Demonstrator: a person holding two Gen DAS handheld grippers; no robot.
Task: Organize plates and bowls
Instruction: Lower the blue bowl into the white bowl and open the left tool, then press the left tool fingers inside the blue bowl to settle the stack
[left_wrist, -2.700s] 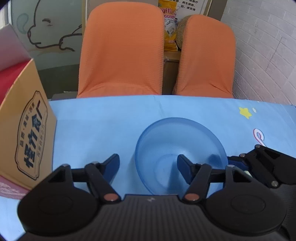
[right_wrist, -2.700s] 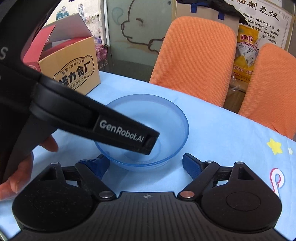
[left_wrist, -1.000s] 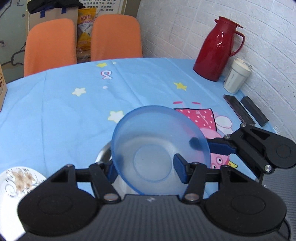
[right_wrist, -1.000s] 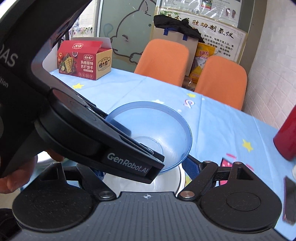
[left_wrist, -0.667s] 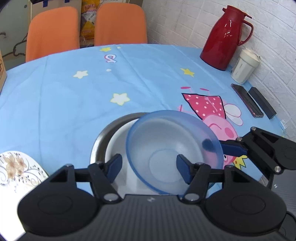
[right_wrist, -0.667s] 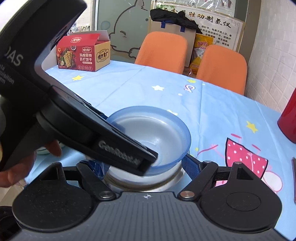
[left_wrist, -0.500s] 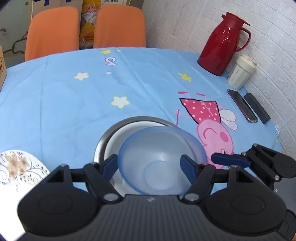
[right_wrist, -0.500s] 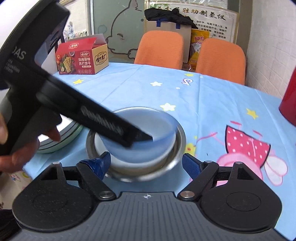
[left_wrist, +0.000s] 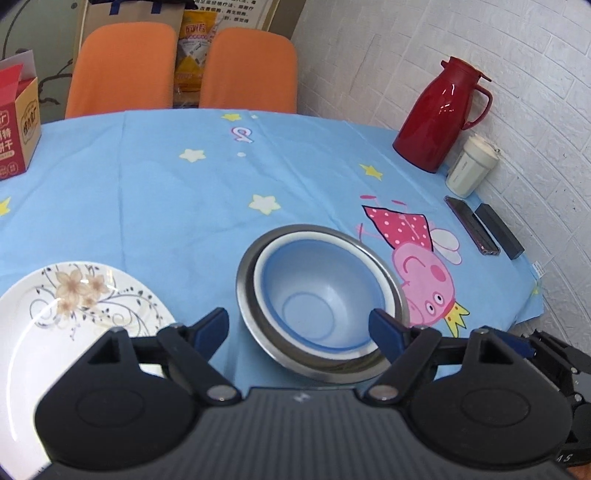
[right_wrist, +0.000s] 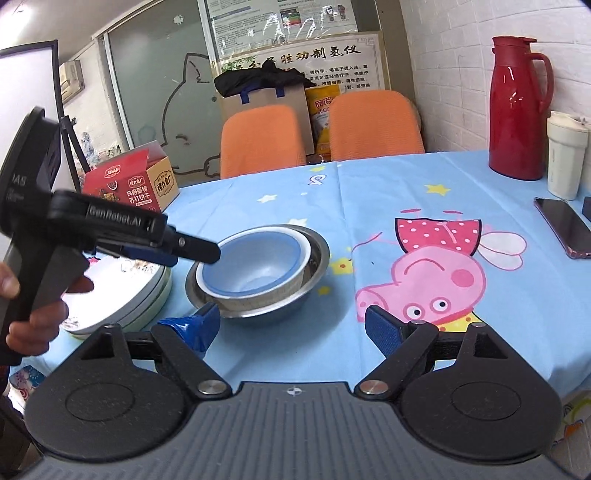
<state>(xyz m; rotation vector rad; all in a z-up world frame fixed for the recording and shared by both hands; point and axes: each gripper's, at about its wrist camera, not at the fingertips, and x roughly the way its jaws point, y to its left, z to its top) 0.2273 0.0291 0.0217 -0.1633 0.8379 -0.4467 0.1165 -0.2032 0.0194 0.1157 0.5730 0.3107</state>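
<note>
A clear blue bowl (left_wrist: 314, 291) sits nested inside a white bowl (left_wrist: 380, 284), which sits inside a steel bowl (left_wrist: 245, 291) on the blue tablecloth. The stack also shows in the right wrist view, with the blue bowl (right_wrist: 251, 266) on top. My left gripper (left_wrist: 301, 328) is open and empty, just above the near rim of the stack. My right gripper (right_wrist: 291, 325) is open and empty, pulled back to the right of the bowls. A stack of white floral plates (left_wrist: 74, 306) lies left of the bowls; in the right wrist view the plates (right_wrist: 122, 302) are partly hidden by the left gripper.
A red thermos (left_wrist: 439, 122), a white cup (left_wrist: 471, 170), a phone (left_wrist: 472, 230) and a black case (left_wrist: 498, 236) stand at the table's right edge. A snack box (left_wrist: 16, 122) is at the far left. Two orange chairs (left_wrist: 122, 66) stand behind the table.
The blue bowl was carried over from the far left, lowered into the white and steel bowls, and let go. Both grippers opened and drew back from the stack.
</note>
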